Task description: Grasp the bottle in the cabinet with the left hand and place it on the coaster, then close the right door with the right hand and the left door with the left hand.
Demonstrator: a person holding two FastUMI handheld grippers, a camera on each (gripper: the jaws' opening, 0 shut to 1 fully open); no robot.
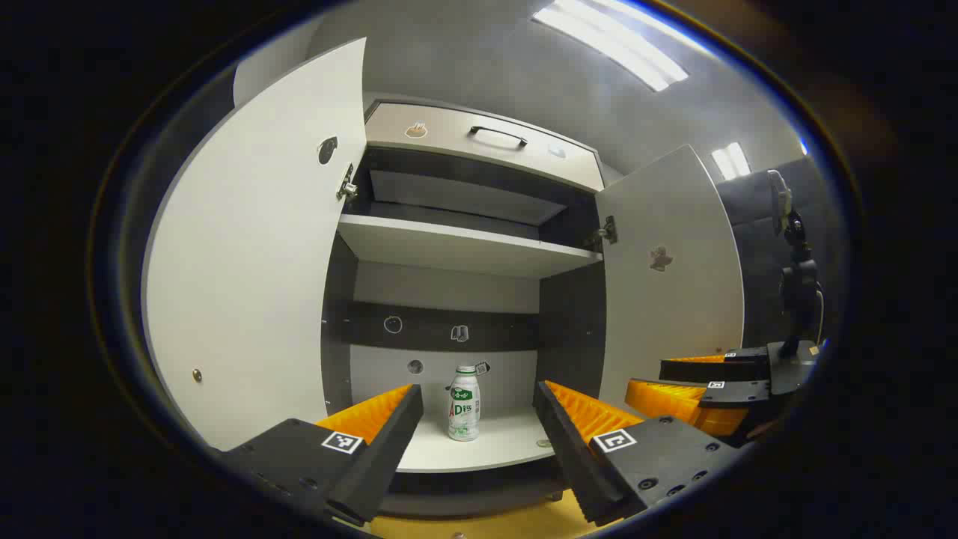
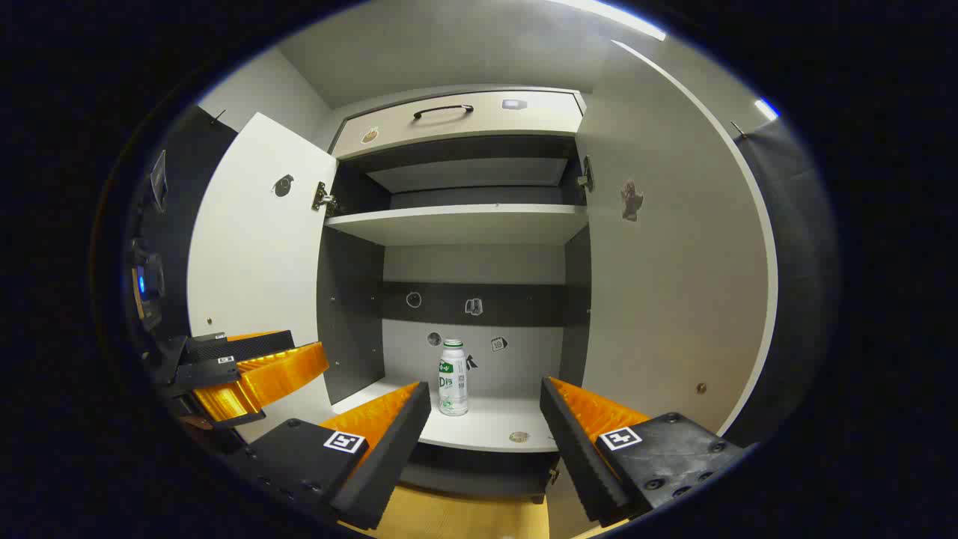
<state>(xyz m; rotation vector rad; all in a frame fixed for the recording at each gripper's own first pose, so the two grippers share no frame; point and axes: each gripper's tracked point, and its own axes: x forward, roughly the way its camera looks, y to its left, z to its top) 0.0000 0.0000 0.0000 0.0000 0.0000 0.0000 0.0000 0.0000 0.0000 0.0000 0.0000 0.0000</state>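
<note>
A small white bottle (image 1: 464, 404) with a green label stands upright on the cabinet's bottom shelf (image 1: 494, 449), towards the back. My left gripper (image 1: 477, 391) is open in front of the cabinet, short of the shelf, and the bottle shows between its fingers but farther off. In the right gripper view the bottle (image 2: 453, 378) stands left of centre and my right gripper (image 2: 485, 386) is open and holds nothing. Both doors are swung wide: left door (image 1: 254, 262), right door (image 1: 666, 299). A small round disc (image 2: 519, 436) lies near the shelf's front edge.
An upper shelf (image 1: 464, 251) and a drawer with a dark handle (image 1: 498, 135) sit above the bottle. The right gripper (image 1: 650, 376) hangs by the right door, the left gripper (image 2: 307, 346) by the left door (image 2: 254, 247). A camera stand (image 1: 797, 284) is at far right.
</note>
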